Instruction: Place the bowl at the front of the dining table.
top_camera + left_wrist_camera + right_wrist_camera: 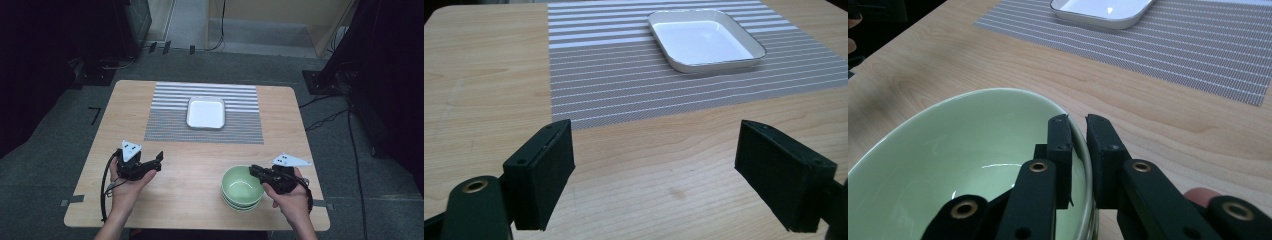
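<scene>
The right gripper (1077, 131) has its two jaws clamped on the rim of the top green bowl (242, 185), one jaw inside the wall and the other outside; this bowl sits uppermost in a stack of like bowls at the near right of the wooden table (200, 165). The left gripper (654, 165) rests on the near left of the table with its jaws wide apart and nothing but bare wood between them. Ahead of both sets of fingers lies a striped placemat (170, 117), bearing a white square dish (205, 112) well apart from the bowls. The likely risks: the hold takes only a narrow part of a smooth glazed rim, so the bowl could pivot or slip from between the pads on lifting; the bowl beneath might also cling and rise with it, then drop. An unsupported far edge would worsen either fault. No brand, label or legible writing appears on any item.
</scene>
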{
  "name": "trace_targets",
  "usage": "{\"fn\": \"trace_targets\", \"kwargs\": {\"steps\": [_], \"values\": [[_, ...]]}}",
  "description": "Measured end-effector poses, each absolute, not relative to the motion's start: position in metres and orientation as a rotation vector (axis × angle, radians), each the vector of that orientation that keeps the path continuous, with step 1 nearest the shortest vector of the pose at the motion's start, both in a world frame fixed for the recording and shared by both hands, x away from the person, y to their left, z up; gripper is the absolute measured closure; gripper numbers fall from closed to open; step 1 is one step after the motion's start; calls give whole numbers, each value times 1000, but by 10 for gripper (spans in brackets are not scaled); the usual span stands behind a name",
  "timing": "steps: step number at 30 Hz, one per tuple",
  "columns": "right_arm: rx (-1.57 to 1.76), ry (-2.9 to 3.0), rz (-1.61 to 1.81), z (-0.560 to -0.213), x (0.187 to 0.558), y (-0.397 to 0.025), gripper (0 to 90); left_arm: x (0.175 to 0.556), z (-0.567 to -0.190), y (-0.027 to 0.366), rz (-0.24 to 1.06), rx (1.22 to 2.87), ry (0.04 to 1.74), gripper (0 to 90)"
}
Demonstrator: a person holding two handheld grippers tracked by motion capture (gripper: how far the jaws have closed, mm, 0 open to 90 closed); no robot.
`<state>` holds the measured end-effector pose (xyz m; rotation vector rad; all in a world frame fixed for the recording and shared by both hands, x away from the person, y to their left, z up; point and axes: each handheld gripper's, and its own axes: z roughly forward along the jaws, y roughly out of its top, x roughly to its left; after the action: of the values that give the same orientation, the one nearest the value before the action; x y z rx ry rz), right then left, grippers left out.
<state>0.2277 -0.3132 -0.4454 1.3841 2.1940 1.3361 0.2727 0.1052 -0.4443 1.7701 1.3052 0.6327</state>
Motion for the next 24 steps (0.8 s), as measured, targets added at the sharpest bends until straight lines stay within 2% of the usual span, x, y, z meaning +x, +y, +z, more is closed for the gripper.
{"fn": "trace_targets", "kwargs": {"steps": [10,14,21,24], "values": [[1044,2096,1371,-439,216,-309,852,268,-441,93,598,1775,1267,159],[1108,2095,1400,-438,218,-310,840,265,-440,86,580,1785,1248,159],[1351,2200,1317,-435,225,-311,641,259,-438,73,558,1802,1203,159],[1362,2243,1232,-433,224,-306,621,257,-436,70,556,1807,1191,159]]}}
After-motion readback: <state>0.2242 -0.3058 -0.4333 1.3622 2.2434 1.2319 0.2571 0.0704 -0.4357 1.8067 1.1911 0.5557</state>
